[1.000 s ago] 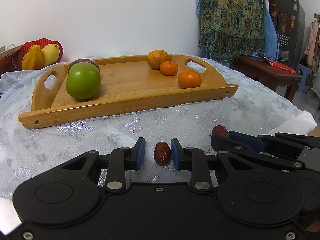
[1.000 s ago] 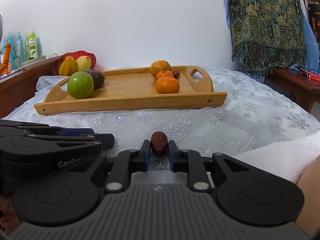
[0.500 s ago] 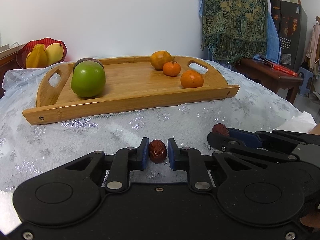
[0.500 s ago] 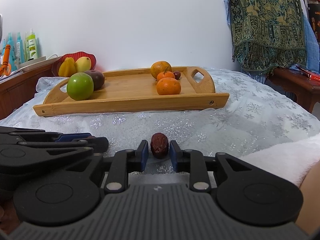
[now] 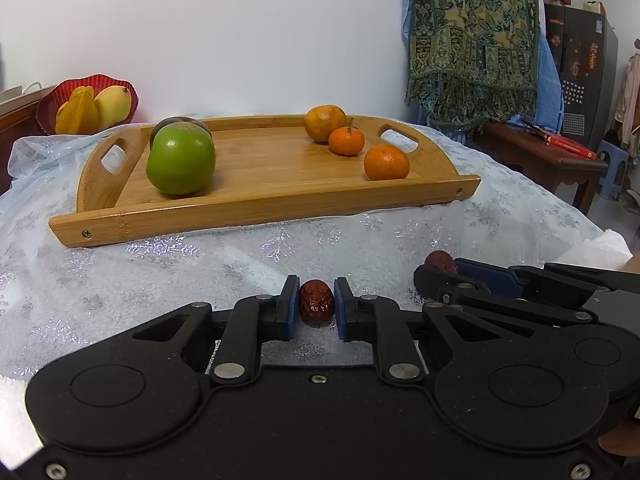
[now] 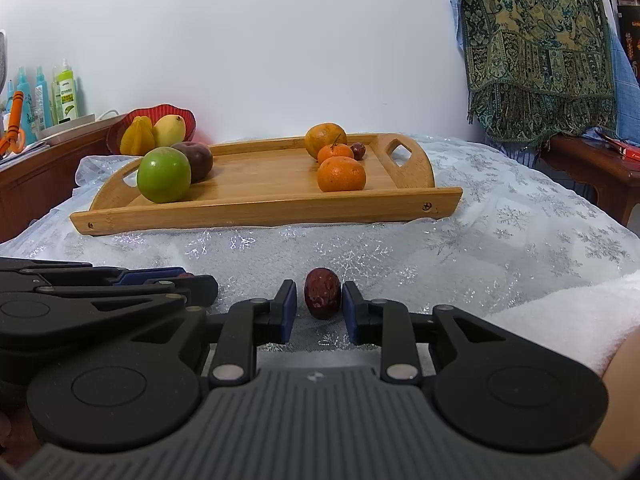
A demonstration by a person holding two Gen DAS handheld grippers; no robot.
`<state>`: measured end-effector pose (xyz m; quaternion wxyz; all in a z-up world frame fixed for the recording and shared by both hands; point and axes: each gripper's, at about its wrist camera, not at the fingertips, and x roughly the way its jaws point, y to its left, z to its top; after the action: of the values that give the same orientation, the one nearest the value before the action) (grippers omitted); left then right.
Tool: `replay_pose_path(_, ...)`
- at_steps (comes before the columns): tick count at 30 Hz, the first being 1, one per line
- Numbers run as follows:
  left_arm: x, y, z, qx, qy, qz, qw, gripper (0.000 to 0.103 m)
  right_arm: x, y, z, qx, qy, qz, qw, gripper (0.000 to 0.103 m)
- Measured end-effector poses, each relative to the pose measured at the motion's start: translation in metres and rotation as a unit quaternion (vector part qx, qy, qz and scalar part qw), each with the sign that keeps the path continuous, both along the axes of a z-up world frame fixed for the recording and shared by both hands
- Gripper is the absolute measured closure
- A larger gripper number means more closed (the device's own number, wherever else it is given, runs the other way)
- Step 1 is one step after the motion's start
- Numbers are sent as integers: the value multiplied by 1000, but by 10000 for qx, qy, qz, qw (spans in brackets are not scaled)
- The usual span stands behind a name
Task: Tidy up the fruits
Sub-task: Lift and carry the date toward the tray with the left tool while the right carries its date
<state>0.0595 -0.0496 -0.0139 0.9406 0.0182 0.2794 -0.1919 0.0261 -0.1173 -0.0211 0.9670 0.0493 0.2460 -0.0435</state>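
1. The left tongs [image 5: 316, 307] are clamped on a dried red date [image 5: 316, 307]. It sits right between the blue pads with its long axis running up and down and slightly away from the camera, low over the white cloth.
2. The right tongs [image 6: 319, 305] have a second date [image 6: 322, 293] between them. They are closing, and a thin gap shows on both sides, so the pads are not yet pressing. This date also stands roughly on end, touching the cloth.
3. Taking the wooden tray [image 5: 256, 208] as the landmark, both dates lie on the near side of its front rail, well apart from it. The two tongs are side by side.
4. On the tray, a green apple [image 5: 181, 159] and a dark fruit behind it sit at the left end. Three oranges [image 5: 386, 162] and a small date sit at the right end. The middle is bare wood.
5. My guess is that each date goes up over the front rail next, and the left hand looks readier.
6. The table [image 6: 500, 216] wears a glittery snowflake cloth. A red bowl [image 6: 132, 120] of yellow fruit stands behind the tray's left end, and a patterned shawl [image 6: 536, 48] hangs off to its right.
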Motion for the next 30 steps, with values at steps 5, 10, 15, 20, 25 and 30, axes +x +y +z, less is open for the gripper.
replay_pose_path(5, 0, -1, 1, 17, 2, 29, 10000, 86, 0, -2, 2, 63, -32, 3, 10000, 78)
replay_pose_path(10, 3, -1, 5, 176, -68, 117, 9998, 86, 1, -1, 6, 102, -110, 57, 9999, 80)
replay_pose_path(15, 6, 0, 11, 171, -152, 200, 9995, 86, 5, 0, 12, 34, -248, 166, 9995, 80)
replay_pose_path(20, 11, 2, 17, 131, -189, 252, 9994, 86, 10, -1, 19, 46, -330, 217, 9992, 80)
replay_pose_path(25, 18, 5, 24, 141, -194, 250, 9994, 86, 15, -2, 26, 1, -370, 302, 9989, 80)
replay_pose_path(30, 32, 7, 38, 163, -390, 334, 9985, 86, 26, -7, 34, 35, -428, 375, 9984, 80)
